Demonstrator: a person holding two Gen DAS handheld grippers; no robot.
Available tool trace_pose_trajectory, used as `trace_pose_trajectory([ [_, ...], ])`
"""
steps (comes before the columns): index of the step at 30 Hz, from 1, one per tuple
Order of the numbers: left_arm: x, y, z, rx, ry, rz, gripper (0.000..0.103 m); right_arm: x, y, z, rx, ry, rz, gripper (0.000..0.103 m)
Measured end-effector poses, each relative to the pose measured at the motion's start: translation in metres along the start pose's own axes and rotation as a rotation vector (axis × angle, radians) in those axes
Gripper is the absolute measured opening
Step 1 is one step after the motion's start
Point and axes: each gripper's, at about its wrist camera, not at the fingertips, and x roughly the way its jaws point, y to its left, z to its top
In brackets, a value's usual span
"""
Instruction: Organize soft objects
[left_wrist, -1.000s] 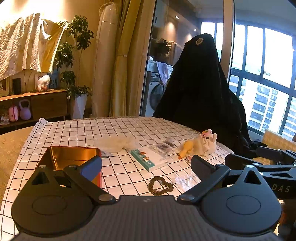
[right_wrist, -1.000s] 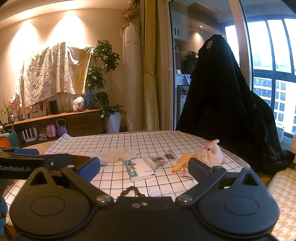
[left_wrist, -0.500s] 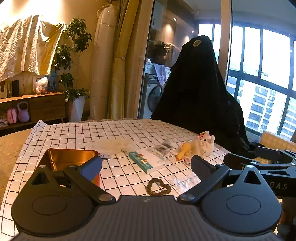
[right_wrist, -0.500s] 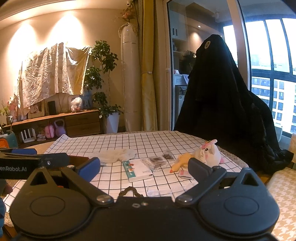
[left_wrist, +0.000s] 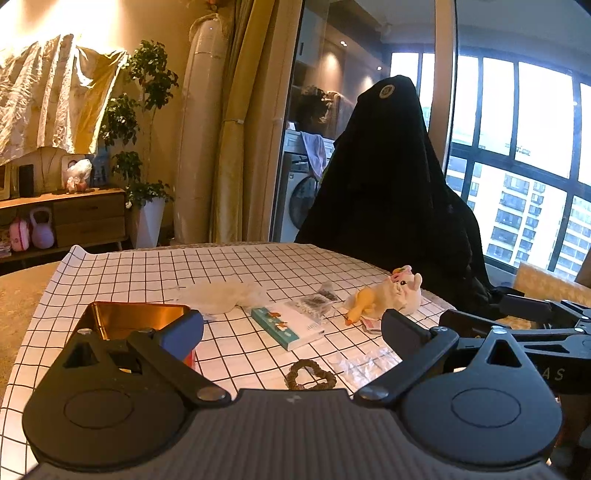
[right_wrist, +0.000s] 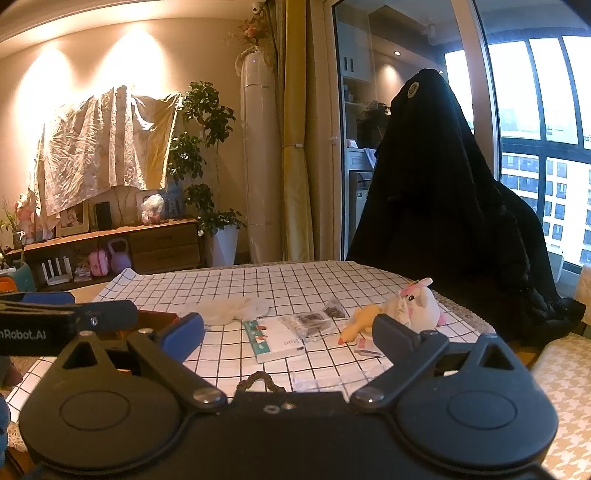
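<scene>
Checked tablecloth covering the table, with soft things and clutter scattered across its middle.

Largest on it is the open gold tin at the left, then the white plush toy with a yellow duck against it at the right, a crumpled white cloth beside the tin, a teal-edged booklet, and a small heart-shaped scrunchie nearest. Left gripper and right gripper both hang above the near edge, tongs spread wide, pinching nothing.
</scene>
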Motion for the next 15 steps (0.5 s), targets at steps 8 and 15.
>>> trace_pose_trajectory([
  [8, -0.0010, -0.0001, 0.0003, -0.001, -0.010, -0.011, 0.103, -0.0018, 0.0016, -0.0006, -0.002, -0.003, 0.001, 0.098],
  [15, -0.0004, -0.0015, -0.0008, -0.001, -0.002, -0.012, 0.103, -0.0034, 0.0028, -0.0014, -0.004, -0.001, 0.000, 0.098],
])
